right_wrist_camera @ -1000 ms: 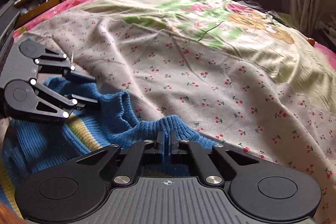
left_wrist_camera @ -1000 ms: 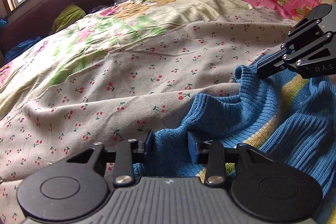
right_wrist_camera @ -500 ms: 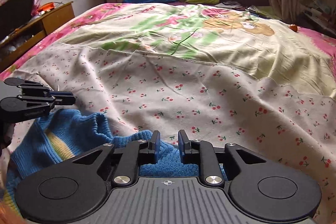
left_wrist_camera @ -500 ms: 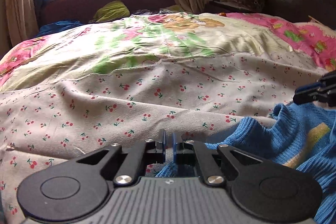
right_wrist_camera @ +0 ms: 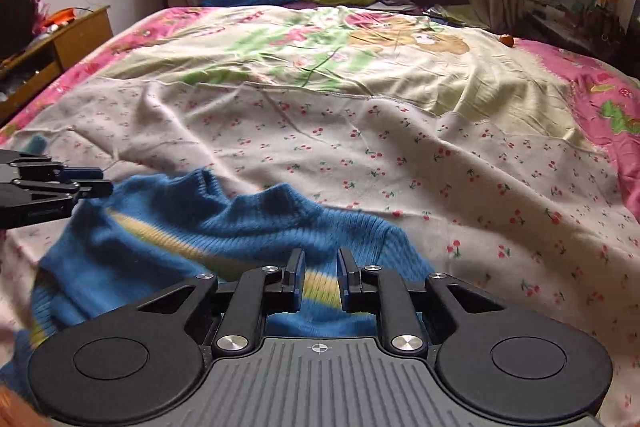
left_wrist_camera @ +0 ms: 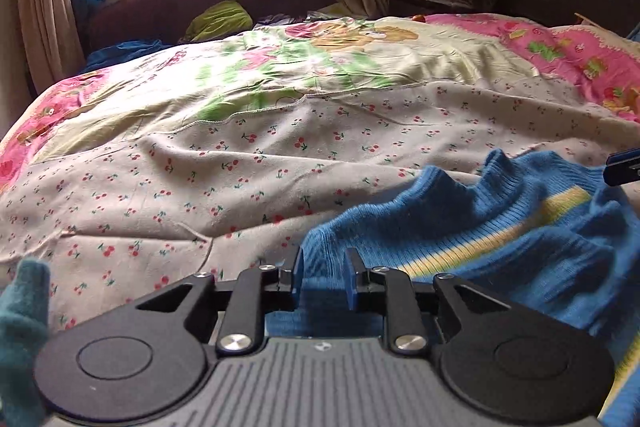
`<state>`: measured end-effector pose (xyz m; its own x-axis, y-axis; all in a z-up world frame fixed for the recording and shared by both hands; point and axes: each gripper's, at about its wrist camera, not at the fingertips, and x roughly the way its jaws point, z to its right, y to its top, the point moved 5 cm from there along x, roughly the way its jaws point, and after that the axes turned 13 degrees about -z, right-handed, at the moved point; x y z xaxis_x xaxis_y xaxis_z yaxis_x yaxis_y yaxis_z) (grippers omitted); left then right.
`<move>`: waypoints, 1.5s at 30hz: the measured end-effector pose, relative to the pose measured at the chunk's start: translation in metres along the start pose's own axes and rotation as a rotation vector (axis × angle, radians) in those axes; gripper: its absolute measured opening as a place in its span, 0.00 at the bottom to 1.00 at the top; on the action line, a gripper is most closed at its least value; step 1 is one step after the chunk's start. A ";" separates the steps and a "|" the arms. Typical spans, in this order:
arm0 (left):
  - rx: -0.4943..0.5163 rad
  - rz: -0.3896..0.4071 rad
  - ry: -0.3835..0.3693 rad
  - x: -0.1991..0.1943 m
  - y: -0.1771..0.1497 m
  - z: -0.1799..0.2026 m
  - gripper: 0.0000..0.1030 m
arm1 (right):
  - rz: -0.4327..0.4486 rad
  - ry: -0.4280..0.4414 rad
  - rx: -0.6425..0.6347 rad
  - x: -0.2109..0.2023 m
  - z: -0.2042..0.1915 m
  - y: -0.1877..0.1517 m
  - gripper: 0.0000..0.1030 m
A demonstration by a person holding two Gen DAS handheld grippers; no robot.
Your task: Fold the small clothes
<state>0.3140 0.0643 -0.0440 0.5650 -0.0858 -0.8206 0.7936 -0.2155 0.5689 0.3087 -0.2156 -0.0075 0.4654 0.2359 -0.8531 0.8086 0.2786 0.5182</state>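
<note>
Both tongs released above the blue sweater

The left gripper (left_wrist_camera: 323, 281), jaws just reopened, and right gripper (right_wrist_camera: 320, 279) stand narrowly parted, pinching nothing; the rumpled sweater (right_wrist_camera: 208, 227) lies under them on the cherry-print sheet (right_wrist_camera: 400, 155), likely awaiting regrasp.

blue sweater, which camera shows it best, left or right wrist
The right wrist view: the blue sweater spreads across the lower left there, showing its ribbed edge, the yellow stripe and its outline on the cherry-print sheet. The left wrist view crops it at the right and bottom frame edges, partly hidden behind the tool.
</note>
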 end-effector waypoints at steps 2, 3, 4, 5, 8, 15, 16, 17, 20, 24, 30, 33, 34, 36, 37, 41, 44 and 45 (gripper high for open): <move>0.005 -0.007 -0.030 -0.022 -0.027 0.004 0.34 | -0.024 0.029 0.017 -0.024 -0.005 -0.034 0.26; 0.011 -0.022 -0.048 -0.033 -0.044 0.008 0.34 | -0.041 0.042 0.030 -0.035 -0.007 -0.054 0.26; 0.015 -0.039 -0.064 -0.042 -0.060 0.012 0.35 | -0.061 0.048 0.044 -0.043 -0.008 -0.072 0.26; 0.013 -0.057 -0.080 -0.051 -0.076 0.016 0.35 | -0.084 0.050 0.061 -0.051 -0.010 -0.091 0.26; -0.009 -0.110 -0.137 -0.074 -0.118 0.026 0.35 | -0.141 0.075 0.123 -0.069 -0.012 -0.137 0.26; -0.072 -0.192 -0.209 -0.095 -0.179 0.049 0.50 | -0.188 0.083 0.203 -0.073 -0.018 -0.206 0.39; -0.068 -0.190 -0.198 -0.095 -0.183 0.052 0.51 | -0.183 0.093 0.214 -0.074 -0.019 -0.213 0.39; -0.069 -0.192 -0.188 -0.096 -0.186 0.054 0.51 | -0.187 0.098 0.224 -0.074 -0.019 -0.216 0.39; -0.119 -0.205 -0.203 -0.106 -0.191 0.051 0.52 | -0.166 0.099 0.241 -0.081 -0.020 -0.221 0.39; -0.193 -0.231 -0.220 -0.114 -0.201 0.047 0.54 | -0.140 0.133 0.311 -0.084 -0.013 -0.228 0.39; -0.160 -0.282 -0.219 -0.112 -0.213 0.059 0.55 | -0.156 0.178 0.338 -0.081 -0.014 -0.233 0.39; -0.174 -0.295 -0.228 -0.109 -0.214 0.059 0.54 | -0.135 0.171 0.368 -0.086 -0.008 -0.233 0.38; -0.181 -0.291 -0.231 -0.108 -0.213 0.059 0.54 | -0.117 0.166 0.375 -0.090 -0.006 -0.233 0.38; -0.187 -0.280 -0.250 -0.109 -0.211 0.062 0.54 | -0.083 0.181 0.396 -0.094 -0.001 -0.231 0.38; -0.187 -0.279 -0.258 -0.109 -0.211 0.064 0.54 | -0.081 0.173 0.399 -0.094 0.001 -0.230 0.38; -0.194 -0.272 -0.257 -0.110 -0.211 0.067 0.53 | -0.091 0.050 0.355 -0.091 0.004 -0.230 0.36; -0.221 -0.269 -0.275 -0.110 -0.211 0.065 0.54 | -0.075 0.073 0.355 -0.098 0.008 -0.230 0.38; -0.224 -0.274 -0.275 -0.106 -0.211 0.065 0.54 | -0.097 0.077 0.356 -0.094 0.010 -0.231 0.38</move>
<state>0.0722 0.0558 -0.0799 0.2699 -0.3164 -0.9094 0.9522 -0.0528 0.3009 0.0819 -0.3110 -0.0472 0.3635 0.2971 -0.8829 0.9282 -0.0350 0.3704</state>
